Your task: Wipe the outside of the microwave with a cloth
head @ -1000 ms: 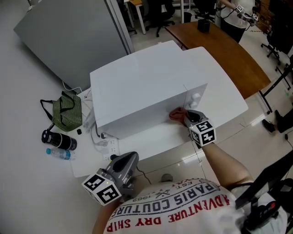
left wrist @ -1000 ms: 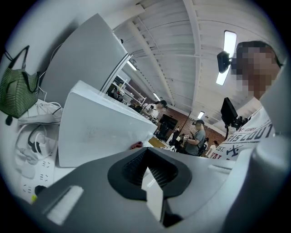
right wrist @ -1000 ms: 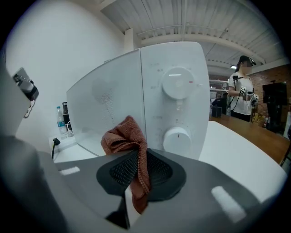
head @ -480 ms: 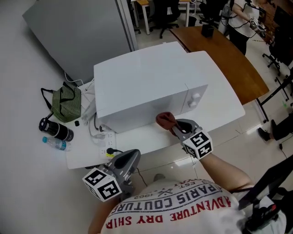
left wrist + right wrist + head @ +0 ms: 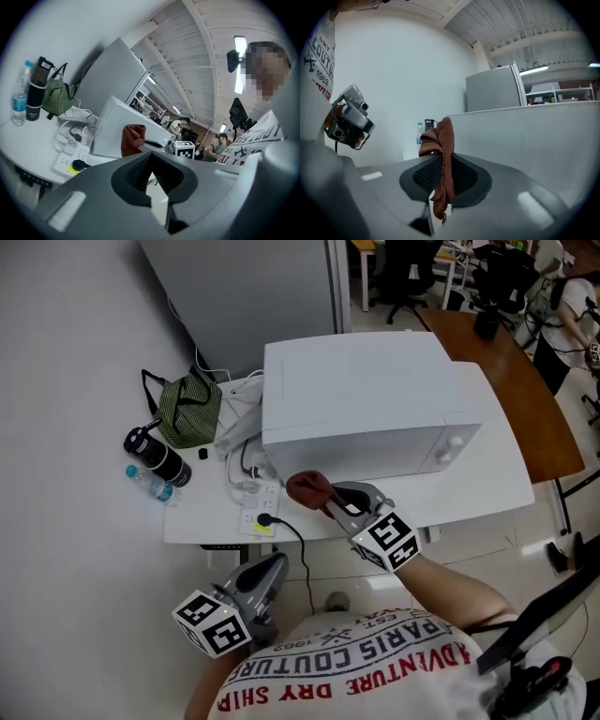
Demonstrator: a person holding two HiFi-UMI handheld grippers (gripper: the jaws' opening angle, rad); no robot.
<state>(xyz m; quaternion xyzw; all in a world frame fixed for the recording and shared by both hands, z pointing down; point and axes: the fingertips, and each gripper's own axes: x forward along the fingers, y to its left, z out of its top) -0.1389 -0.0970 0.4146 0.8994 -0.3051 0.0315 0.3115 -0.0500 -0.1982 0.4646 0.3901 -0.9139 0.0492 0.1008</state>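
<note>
Pinching the rust-brown knitted cloth point(image 5: 305, 489) by one thin fold beside the boxy white microwave's point(image 5: 366, 399) front-left corner, the right gripper point(image 5: 326, 502) could lose it on a hard rub; the left gripper's point(image 5: 274, 568) jaws meet, empty.

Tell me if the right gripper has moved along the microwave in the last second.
Yes. The right gripper, shut on the red cloth, has slid left along the microwave front, away from the knobs and toward its left corner.

Head overhead; all views share microwave point(image 5: 366, 399) (near).
</note>
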